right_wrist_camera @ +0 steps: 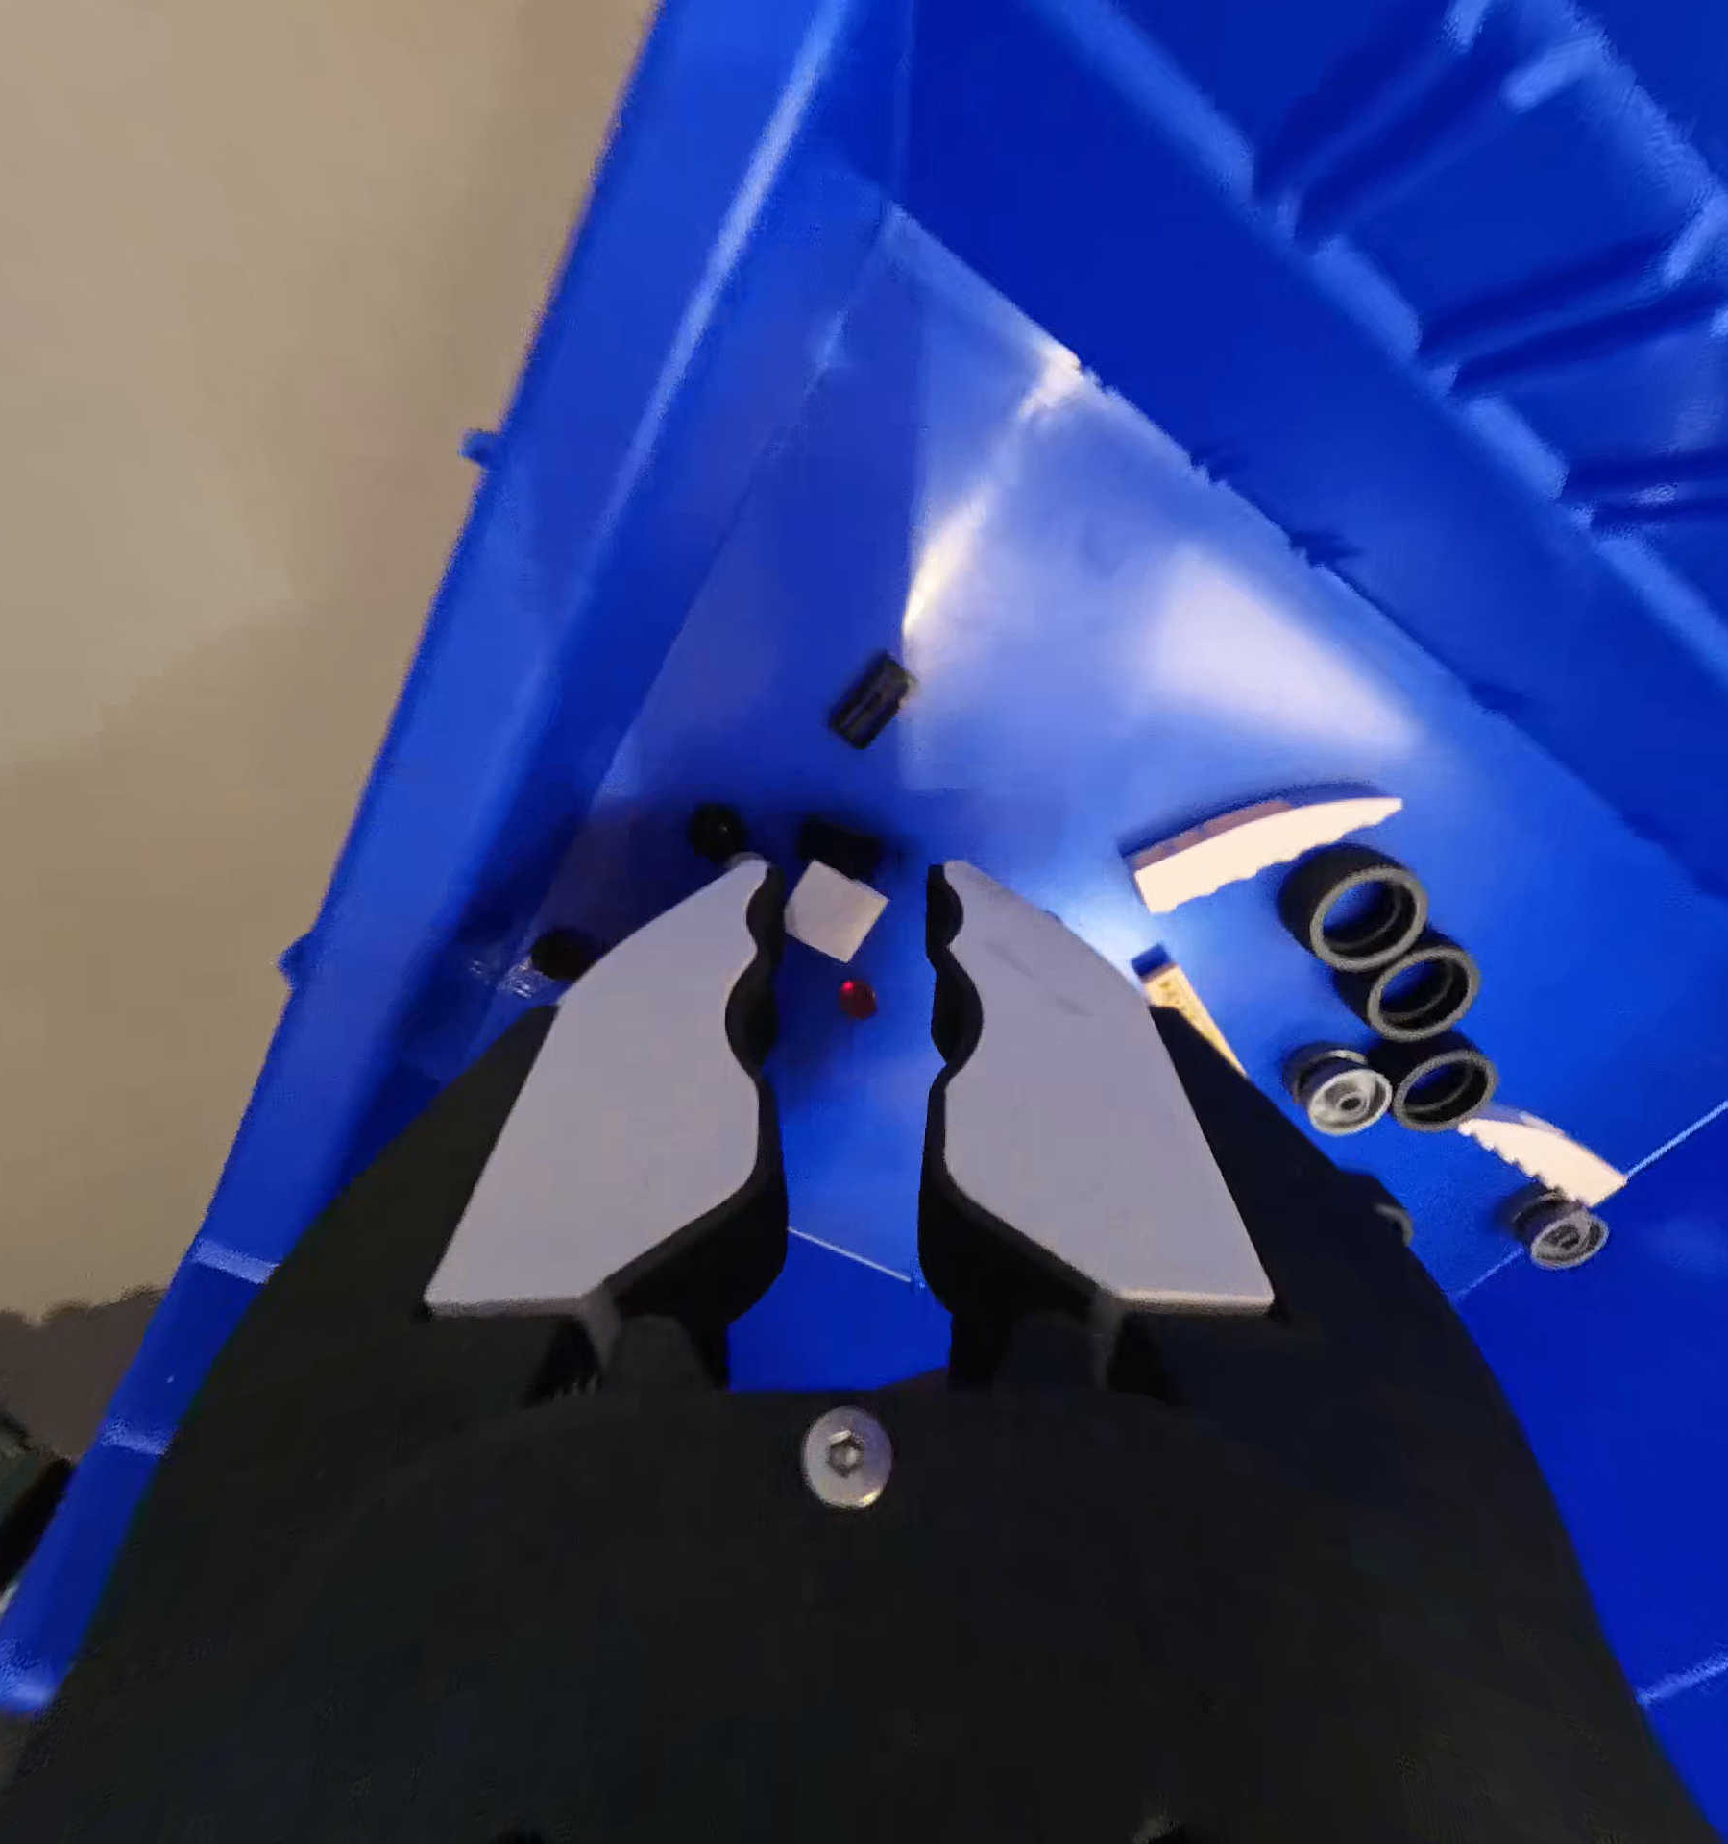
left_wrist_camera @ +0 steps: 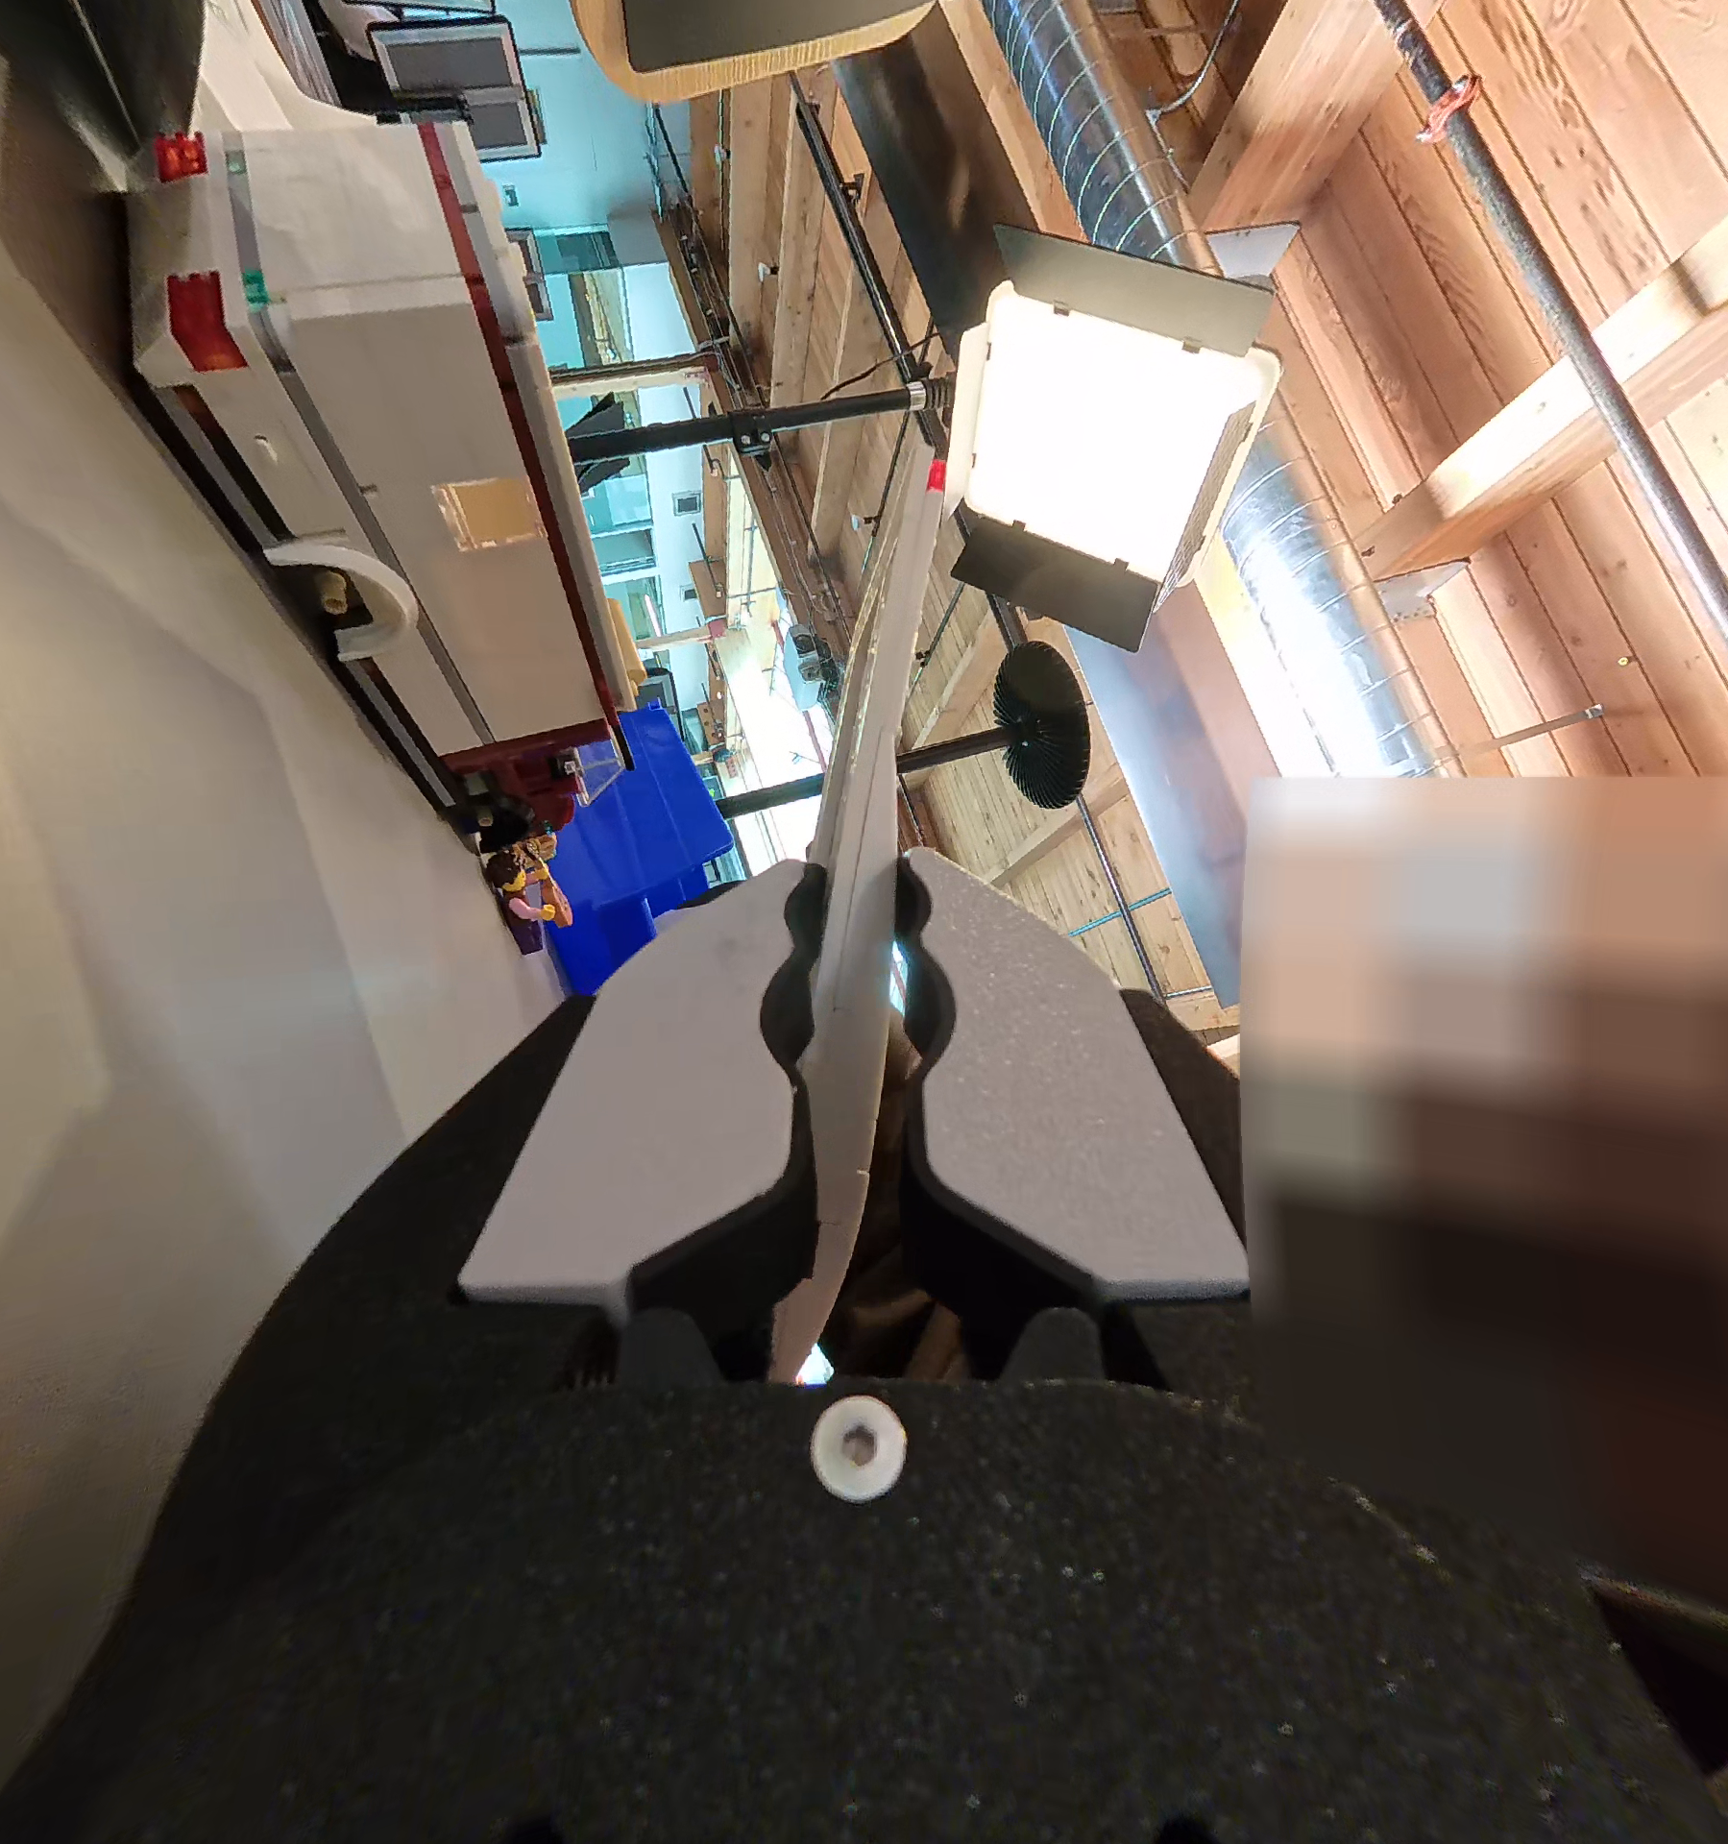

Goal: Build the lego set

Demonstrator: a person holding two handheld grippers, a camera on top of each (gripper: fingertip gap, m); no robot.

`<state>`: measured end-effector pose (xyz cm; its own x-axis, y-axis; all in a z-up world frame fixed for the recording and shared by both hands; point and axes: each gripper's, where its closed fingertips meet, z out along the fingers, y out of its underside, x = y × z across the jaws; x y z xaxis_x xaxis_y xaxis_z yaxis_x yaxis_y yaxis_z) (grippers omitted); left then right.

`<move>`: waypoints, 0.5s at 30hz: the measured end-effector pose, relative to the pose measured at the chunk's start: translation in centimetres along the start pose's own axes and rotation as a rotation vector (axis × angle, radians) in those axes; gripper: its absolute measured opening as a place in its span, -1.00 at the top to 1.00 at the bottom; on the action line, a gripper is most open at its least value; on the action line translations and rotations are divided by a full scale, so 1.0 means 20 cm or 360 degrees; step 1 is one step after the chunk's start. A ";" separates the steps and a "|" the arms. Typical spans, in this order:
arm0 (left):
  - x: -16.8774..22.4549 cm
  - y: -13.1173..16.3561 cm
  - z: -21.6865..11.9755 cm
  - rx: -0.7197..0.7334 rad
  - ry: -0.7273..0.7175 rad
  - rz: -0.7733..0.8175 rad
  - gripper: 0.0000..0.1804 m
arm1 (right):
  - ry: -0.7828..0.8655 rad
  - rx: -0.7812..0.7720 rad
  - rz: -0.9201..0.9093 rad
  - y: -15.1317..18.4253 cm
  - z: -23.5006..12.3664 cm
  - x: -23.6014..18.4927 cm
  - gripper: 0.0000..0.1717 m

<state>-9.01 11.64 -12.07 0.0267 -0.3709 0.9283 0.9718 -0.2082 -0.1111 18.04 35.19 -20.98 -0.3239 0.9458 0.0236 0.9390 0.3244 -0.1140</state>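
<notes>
Left gripper [left_wrist_camera: 858, 898] is pinching a long white curved piece [left_wrist_camera: 865, 878] w/ a red tip; both fingers [left_wrist_camera: 700, 1008] are pressing on its sides, and the piece is running from betw. them up toward 12 o'clock, in front of a lit studio lamp [left_wrist_camera: 1099, 449]. At 10 o'clock a white-and-dark-red brick model [left_wrist_camera: 381, 399] is lying on the pale worktop [left_wrist_camera: 91, 798], w/ a small toy figure [left_wrist_camera: 530, 888] and a blue bin [left_wrist_camera: 640, 848] just beside its near end.

Right gripper [right_wrist_camera: 848, 888] is reaching into the blue bin [right_wrist_camera: 640, 499], fingers [right_wrist_camera: 640, 1048] spread and gripping nothing. A small white square tile [right_wrist_camera: 833, 920] is lying on the bin floor betw. the tips, close to the left finger; contact can't be told. A tiny red round stud [right_wrist_camera: 856, 998] is lying betw. the fingers, just toward 6 o'clock of the tile. Small black pieces [right_wrist_camera: 840, 848] are lying just beyond the tips at 12 o'clock. At 3 o'clock, black tyres [right_wrist_camera: 1388, 958] and grey wheel hubs [right_wrist_camera: 1339, 1098] are lying near a white curved piece [right_wrist_camera: 1259, 848].
</notes>
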 end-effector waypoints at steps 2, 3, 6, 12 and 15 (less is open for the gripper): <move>0.00 0.01 0.02 -0.0023 0.0001 0.0003 0.85 | 0.0032 -0.0006 0.0077 0.01 0.01 0.02 0.69; -0.01 0.02 0.03 -0.0035 0.0000 0.0001 0.85 | 0.0039 0.0007 0.0111 0.00 0.01 0.03 0.69; -0.01 0.03 0.05 -0.0065 0.0005 -0.0012 0.85 | 0.0000 0.0082 0.0182 -0.05 -0.01 0.01 0.69; -0.01 0.02 0.05 -0.0047 0.0021 -0.0006 0.85 | -0.0027 -0.0046 0.0224 -0.02 0.04 -0.02 0.68; 0.00 0.03 0.04 -0.0044 0.0028 0.0001 0.85 | 0.0000 -0.0082 0.0240 -0.02 0.04 -0.02 0.80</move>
<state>-8.30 12.24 -11.90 0.0228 -0.3867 0.9219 0.9649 -0.2328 -0.1215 17.72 34.75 -21.80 -0.1790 0.9838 0.0101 0.9816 0.1793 -0.0650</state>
